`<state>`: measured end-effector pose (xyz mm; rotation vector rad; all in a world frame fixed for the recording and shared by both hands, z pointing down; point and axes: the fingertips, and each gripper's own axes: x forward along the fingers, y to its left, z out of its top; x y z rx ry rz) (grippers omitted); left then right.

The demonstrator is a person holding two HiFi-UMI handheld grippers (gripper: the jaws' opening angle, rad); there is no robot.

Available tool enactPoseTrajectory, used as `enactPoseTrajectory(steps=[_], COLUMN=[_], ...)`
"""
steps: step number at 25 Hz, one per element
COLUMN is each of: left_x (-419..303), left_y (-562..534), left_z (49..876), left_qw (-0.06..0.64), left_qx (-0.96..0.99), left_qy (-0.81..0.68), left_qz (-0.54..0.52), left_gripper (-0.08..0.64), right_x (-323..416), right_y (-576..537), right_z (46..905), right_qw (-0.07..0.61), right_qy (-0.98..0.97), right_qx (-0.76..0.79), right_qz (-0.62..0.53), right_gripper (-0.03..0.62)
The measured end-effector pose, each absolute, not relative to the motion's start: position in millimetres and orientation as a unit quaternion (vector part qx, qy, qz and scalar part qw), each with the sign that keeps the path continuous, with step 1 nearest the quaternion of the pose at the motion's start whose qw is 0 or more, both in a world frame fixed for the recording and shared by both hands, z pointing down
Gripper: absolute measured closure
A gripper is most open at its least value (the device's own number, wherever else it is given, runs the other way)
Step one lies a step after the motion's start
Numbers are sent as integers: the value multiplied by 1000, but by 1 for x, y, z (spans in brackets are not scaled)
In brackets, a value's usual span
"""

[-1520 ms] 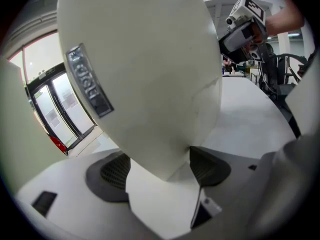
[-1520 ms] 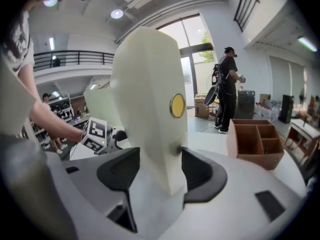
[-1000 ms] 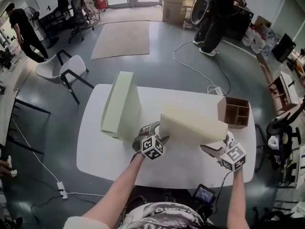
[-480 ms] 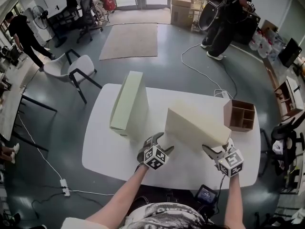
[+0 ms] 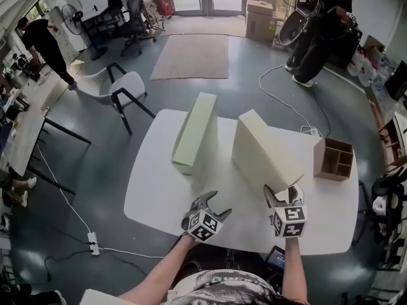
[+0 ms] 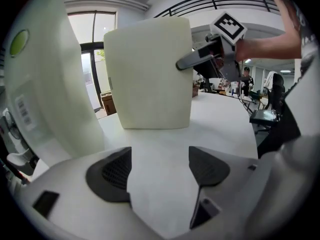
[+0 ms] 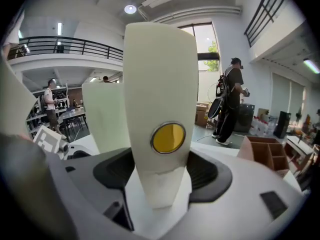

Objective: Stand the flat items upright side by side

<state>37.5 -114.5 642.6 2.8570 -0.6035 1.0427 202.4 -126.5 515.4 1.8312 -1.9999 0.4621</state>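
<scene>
Cream box (image 5: pixel 261 146) stands upright on its long edge on the white table (image 5: pixel 159 189), at about 1 o'clock from the table's middle, its length running from 11 o'clock at the far end to 5 o'clock at the near end. The right gripper (image 5: pixel 284 192) has it by the near end. In the right gripper view the narrow end face of the cream box (image 7: pixel 160 94), marked with a round yellow sticker (image 7: pixel 168 137), rises straight up between the jaws. The dark pads (image 7: pixel 202 171) press on it from both sides, so the right gripper (image 7: pixel 160 171) is clamped on the box.

A pale green box (image 5: pixel 196 131) also stands upright on its long edge, at about 11 o'clock from the table's middle. A strip of bare table lies between the two boxes, and they do not touch.

The left gripper (image 5: pixel 213 205) hangs over the table's near edge at about 6 o'clock, apart from both boxes. In its own view the left gripper (image 6: pixel 160 166) has its jaws spread wide with only bare tabletop between them. The cream box (image 6: pixel 150 74) is ahead at 12 o'clock and the pale green box (image 6: pixel 45 84) is at 10 o'clock.

A brown wooden organizer (image 5: pixel 335 159) with open compartments lies near the table's edge at 3 o'clock.
</scene>
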Motion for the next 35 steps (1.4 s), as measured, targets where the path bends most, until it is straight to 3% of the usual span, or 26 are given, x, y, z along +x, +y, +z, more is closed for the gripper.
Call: enactPoseTrajectory(steps=[18,35], left_x=[-81,-92], left_y=[-123,-149], left_z=[634,622], left_qw=[45,42], left_qx=[895,898], left_qy=[-283,-299], left_qz=[341,321], left_gripper=[199,201], right_x=[124,42], right_y=[-189,-183], right_z=[516,522], right_qw=[180,157], right_qy=[-648,-734], right_qx=[713,611], right_qz=[196,251], right_gripper=[259,291])
